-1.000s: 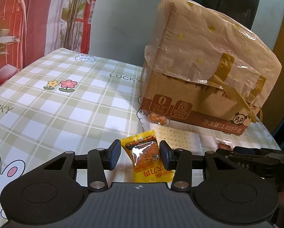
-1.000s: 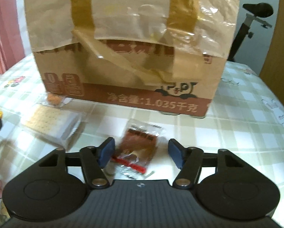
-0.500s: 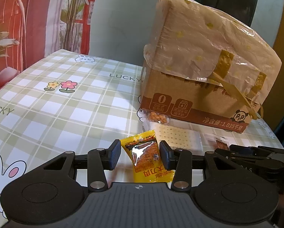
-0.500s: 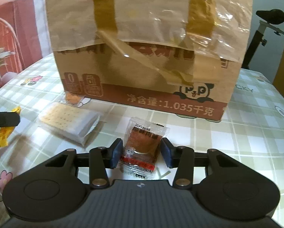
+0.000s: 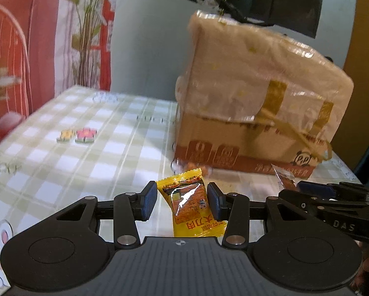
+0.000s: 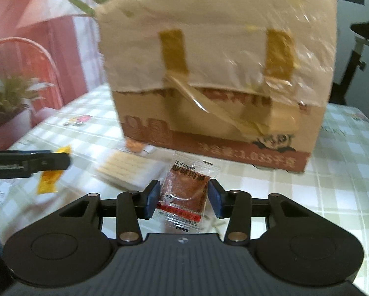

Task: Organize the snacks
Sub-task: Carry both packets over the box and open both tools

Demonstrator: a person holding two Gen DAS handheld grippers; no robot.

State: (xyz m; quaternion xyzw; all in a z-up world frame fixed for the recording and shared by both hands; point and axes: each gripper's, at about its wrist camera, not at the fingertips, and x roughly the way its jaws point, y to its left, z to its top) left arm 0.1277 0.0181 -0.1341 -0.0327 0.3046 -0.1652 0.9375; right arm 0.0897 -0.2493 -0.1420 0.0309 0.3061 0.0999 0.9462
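Observation:
My left gripper [image 5: 182, 201] is shut on a yellow snack packet [image 5: 193, 208] and holds it above the checked tablecloth [image 5: 85, 153]. My right gripper [image 6: 183, 198] is shut on a clear packet of brown dried meat [image 6: 185, 192], also lifted. The right gripper with its packet shows at the right of the left wrist view [image 5: 315, 192]. The left gripper and yellow packet show at the left of the right wrist view [image 6: 50, 172]. A cardboard box wrapped in plastic [image 5: 258, 113] stands behind both.
A packet of pale crackers [image 6: 130, 170] and a small orange snack packet [image 6: 135, 146] lie on the tablecloth in front of the box [image 6: 216, 83]. A potted plant [image 6: 9, 98] and a red patterned wall stand to the left.
Both grippers have risen from the table with their packets. The right gripper closed on the brown packet, which lay loose between its fingers a second ago.

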